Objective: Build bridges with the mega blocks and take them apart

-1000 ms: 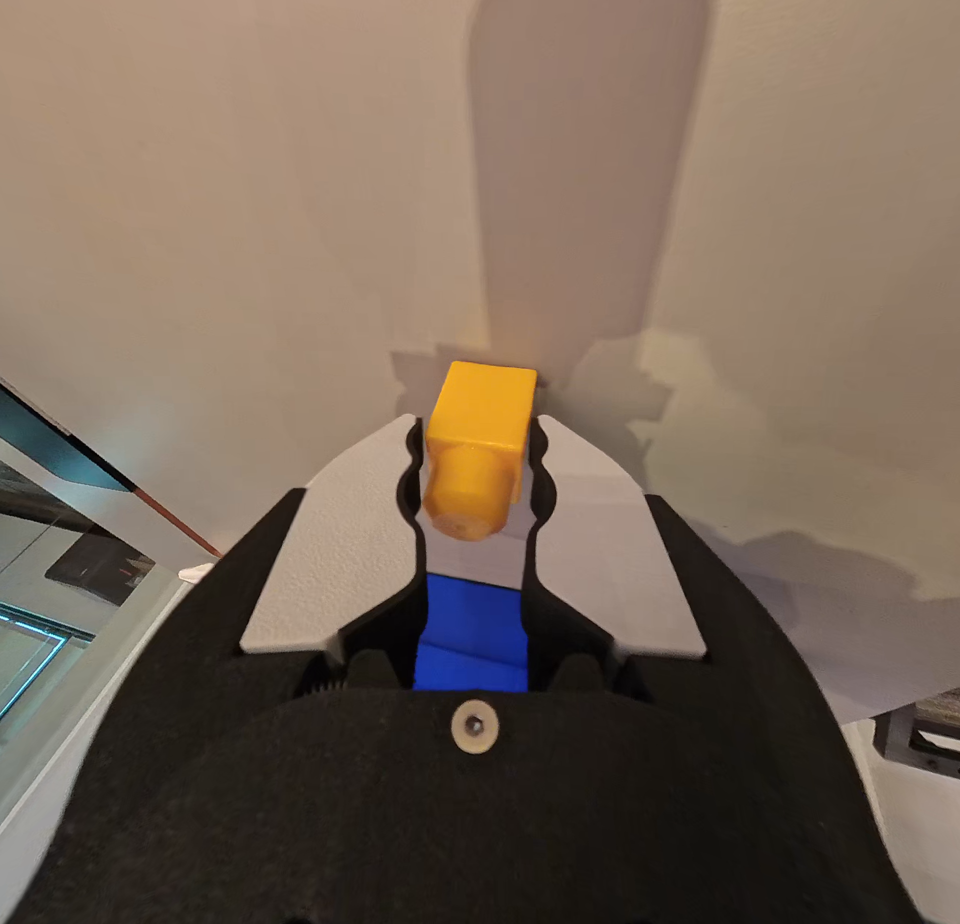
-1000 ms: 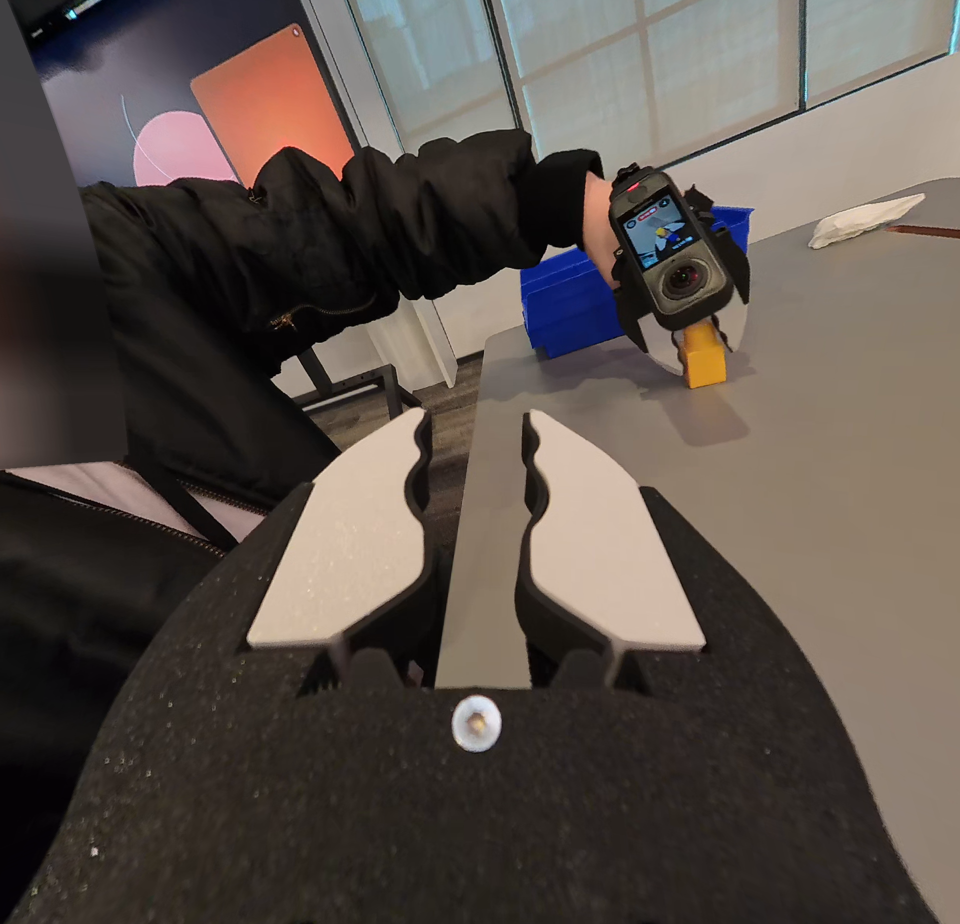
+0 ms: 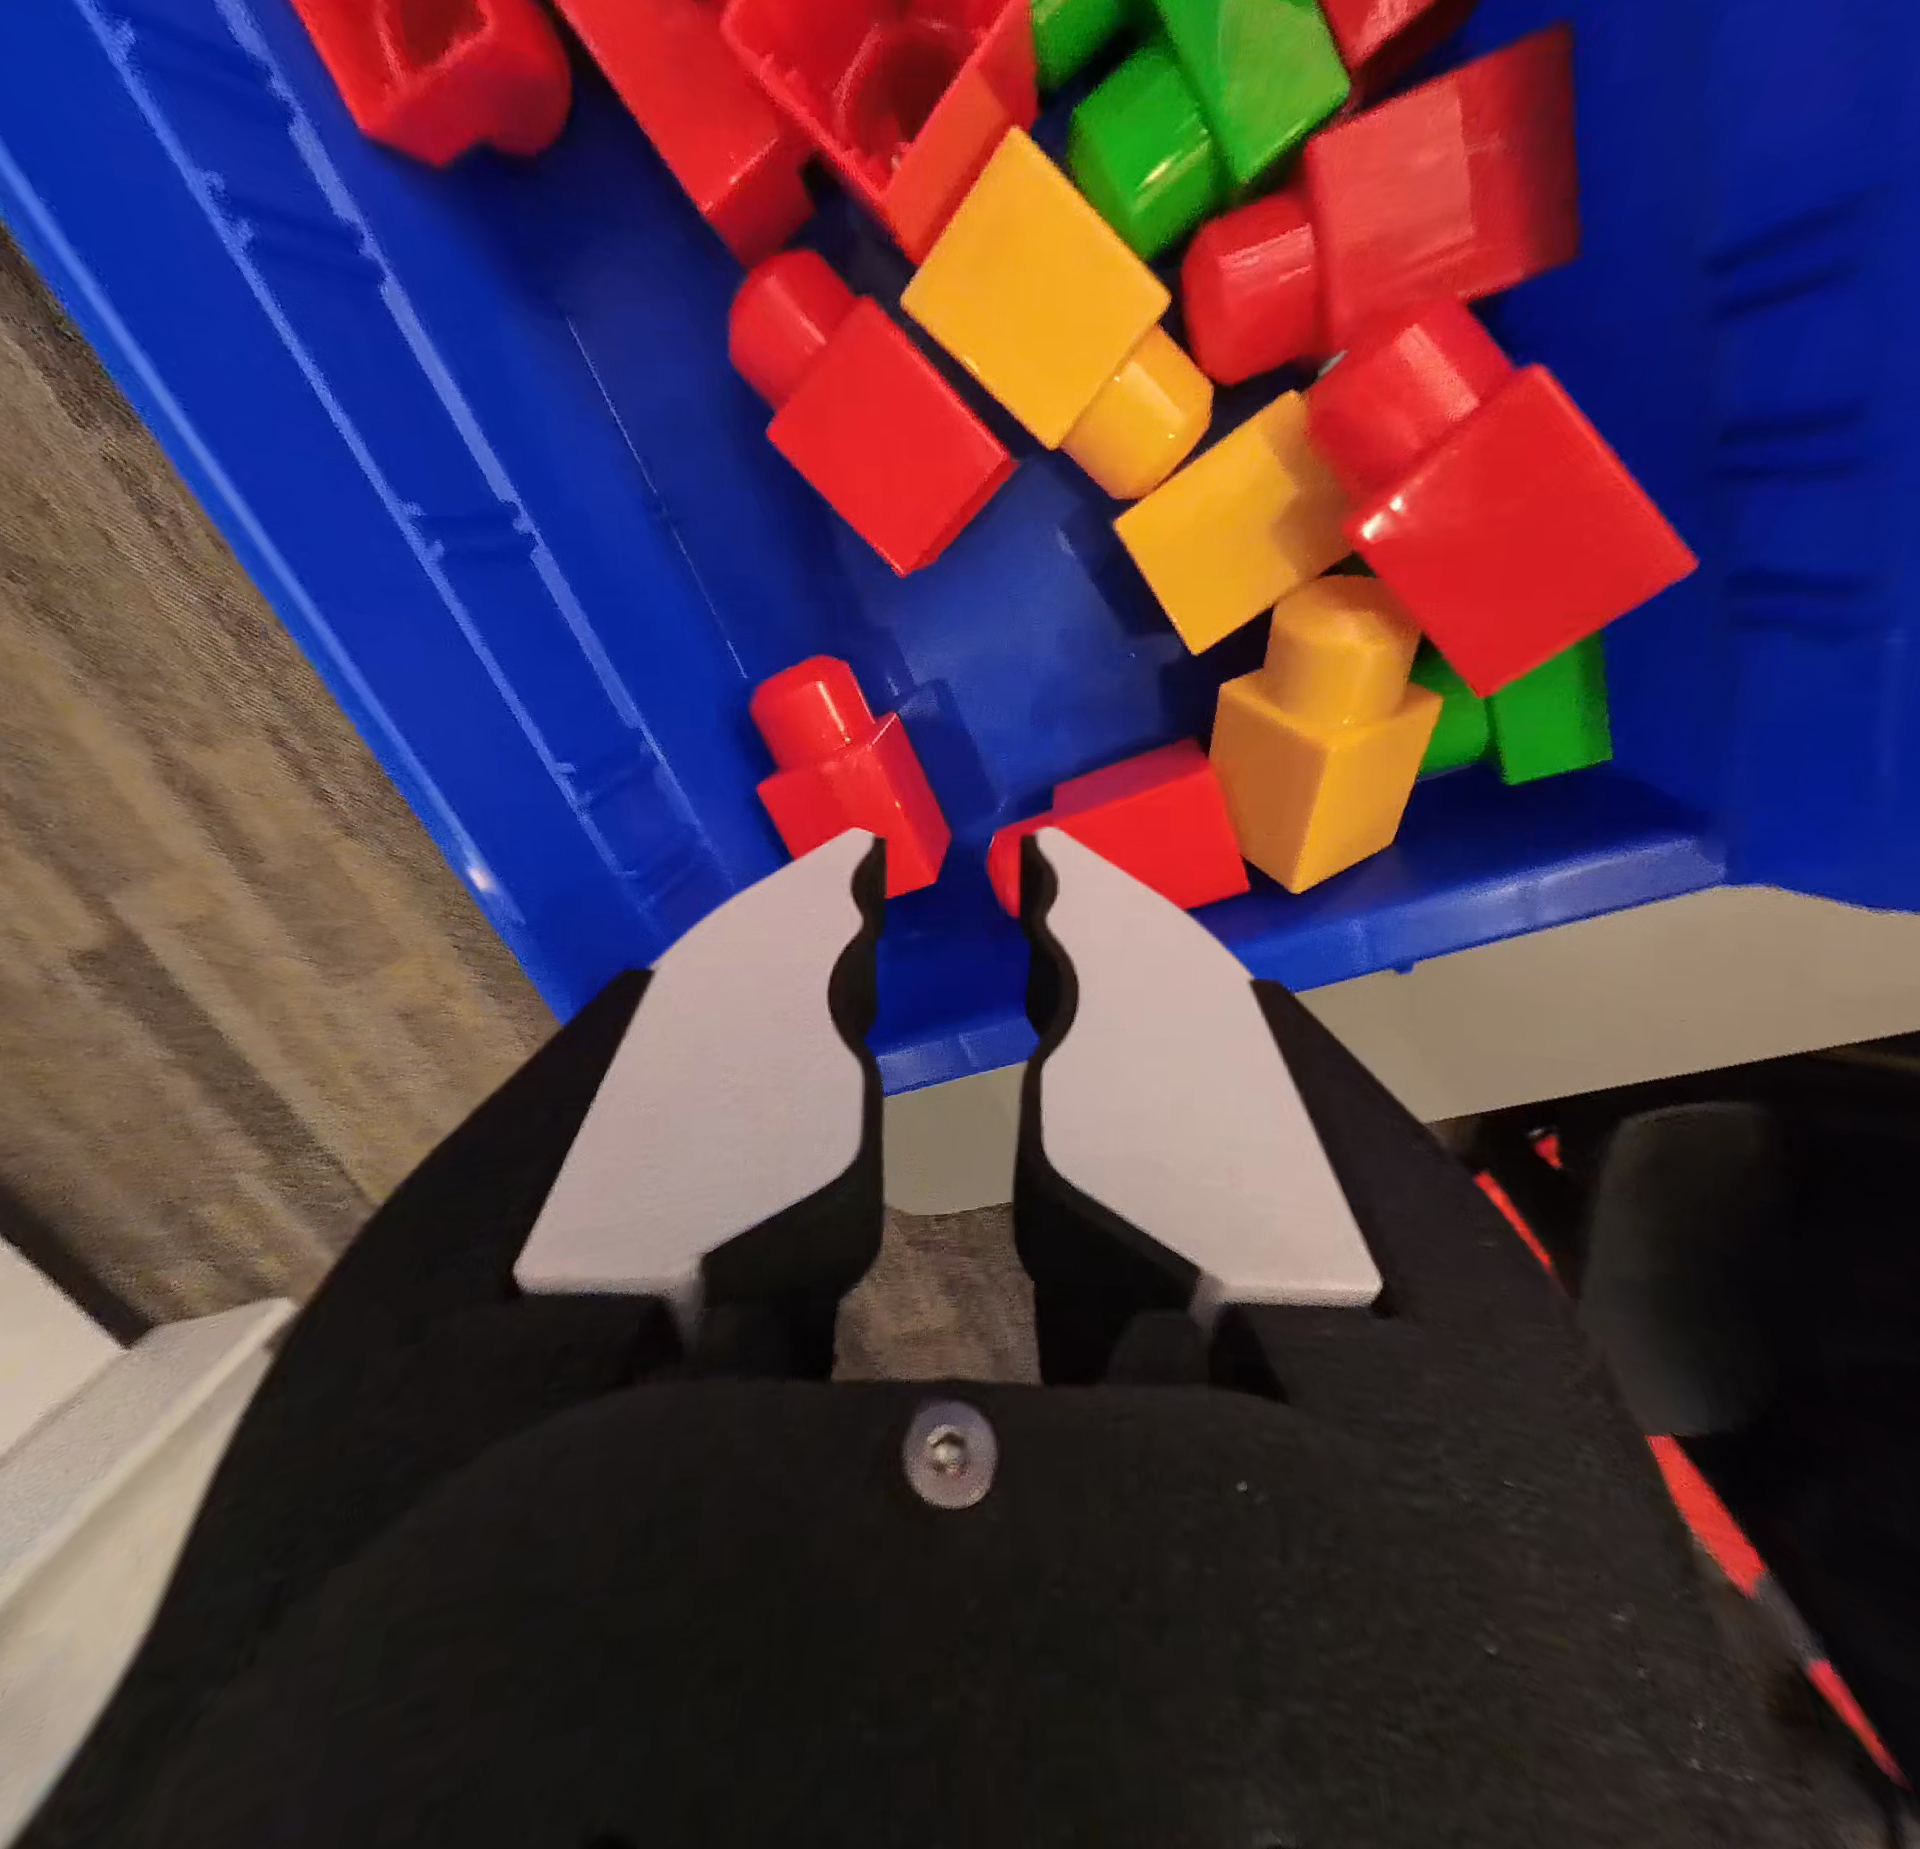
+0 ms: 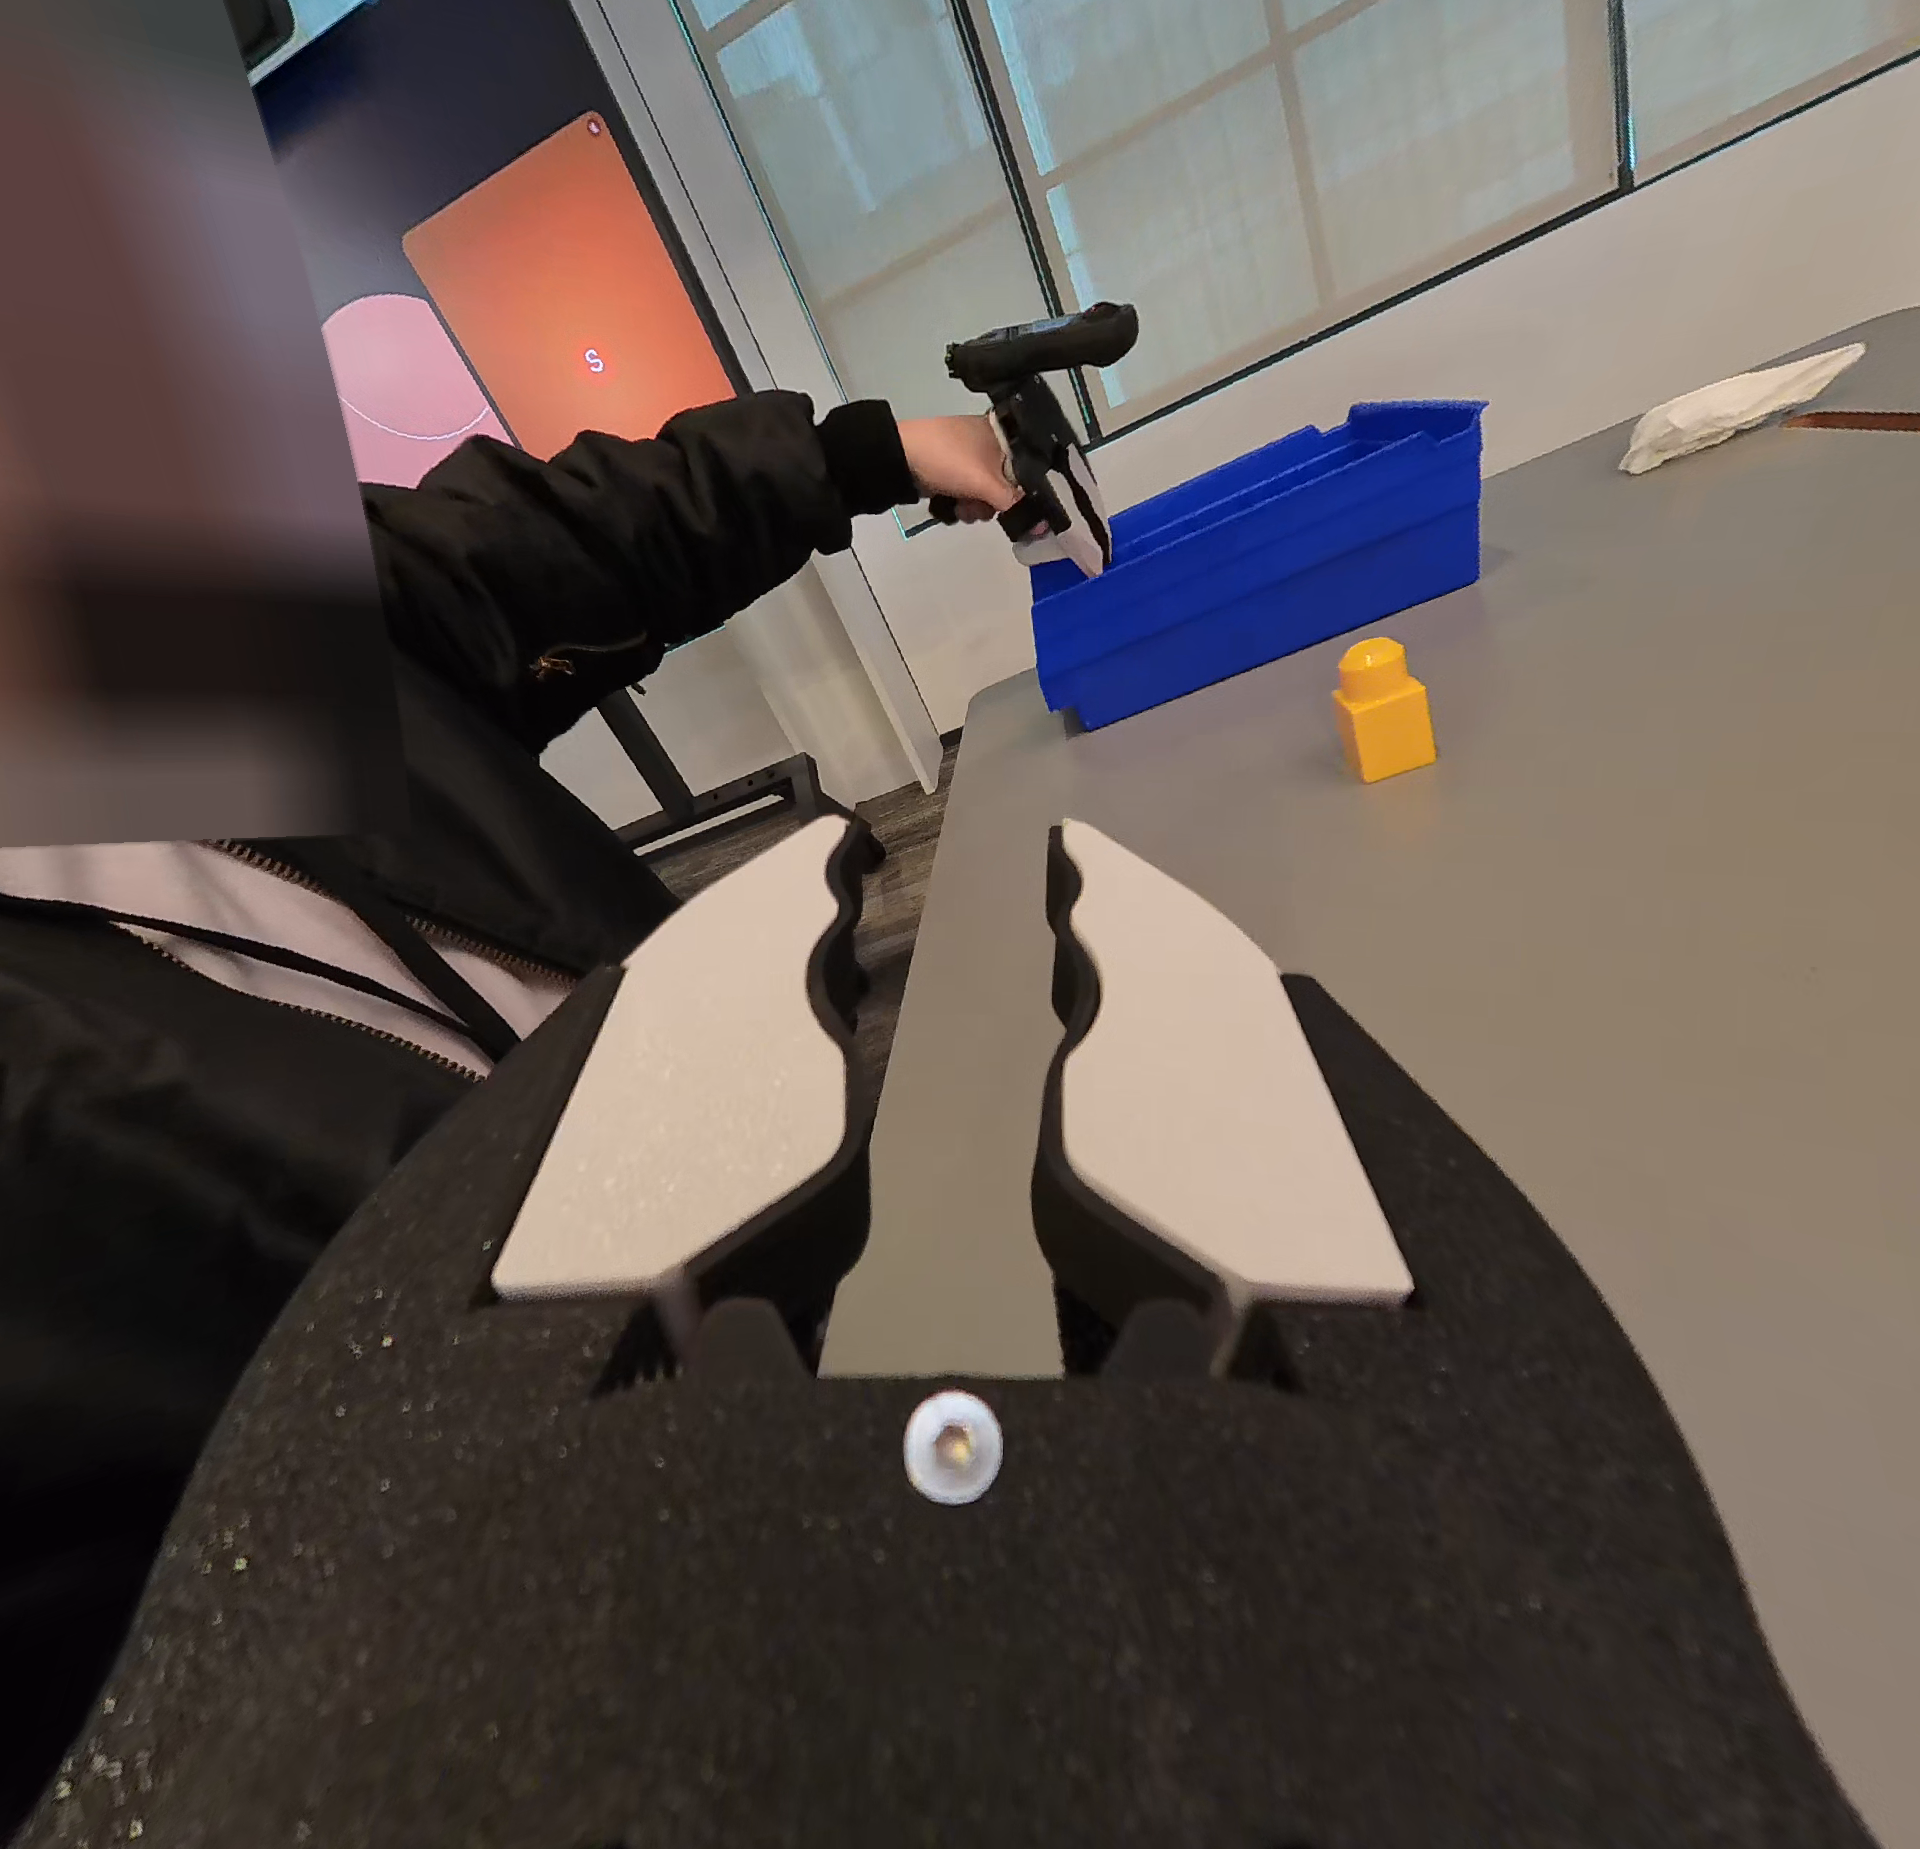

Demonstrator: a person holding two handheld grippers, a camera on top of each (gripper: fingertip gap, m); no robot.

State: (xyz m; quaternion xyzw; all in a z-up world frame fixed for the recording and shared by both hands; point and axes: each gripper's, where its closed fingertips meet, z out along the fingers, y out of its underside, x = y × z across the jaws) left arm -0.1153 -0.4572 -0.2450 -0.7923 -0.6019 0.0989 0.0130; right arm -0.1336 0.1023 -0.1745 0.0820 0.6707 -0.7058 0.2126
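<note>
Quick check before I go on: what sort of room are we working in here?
Probably an office or meeting room: a large grey table, a big wall of windows behind it, and a large display screen on a rolling stand. The blue bin of blocks sits on the table.

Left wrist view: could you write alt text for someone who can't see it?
An open, empty claw points down into a blue bin of jumbled red, yellow and green blocks, its tips nearest two small red blocks. Carpeted floor shows beside the bin.

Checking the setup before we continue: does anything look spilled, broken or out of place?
Nothing stands out. One yellow block stands upright on the table; the rest lie jumbled inside the blue bin.
</note>
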